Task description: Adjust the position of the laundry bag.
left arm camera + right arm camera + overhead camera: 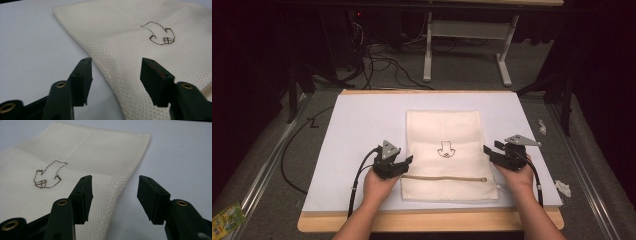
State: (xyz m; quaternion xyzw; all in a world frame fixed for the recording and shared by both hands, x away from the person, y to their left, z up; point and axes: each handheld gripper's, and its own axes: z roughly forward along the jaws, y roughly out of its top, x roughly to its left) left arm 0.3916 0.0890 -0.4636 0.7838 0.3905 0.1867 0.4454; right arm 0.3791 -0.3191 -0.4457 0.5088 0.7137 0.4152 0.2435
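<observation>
A cream mesh bag [444, 150] lies flat on the white board [357, 125], with a small dark stitched emblem [445, 149] at its middle and a tan zipper [444, 178] running across near its front edge. My left gripper [408, 161] is open at the bag's left edge, its jaws straddling that edge just above the cloth [155, 62]. At the bag's right edge my right gripper [488, 150] is open too, one jaw over the mesh [82, 152] and one over the board. Nothing is held.
The board rests on a wooden tabletop [427, 221] whose front edge shows. Black cables [382, 62] and a metal table frame [467, 45] stand on the floor beyond. Scraps of white paper [562, 187] lie on the grey floor to the right, a green packet [226, 219] at front left.
</observation>
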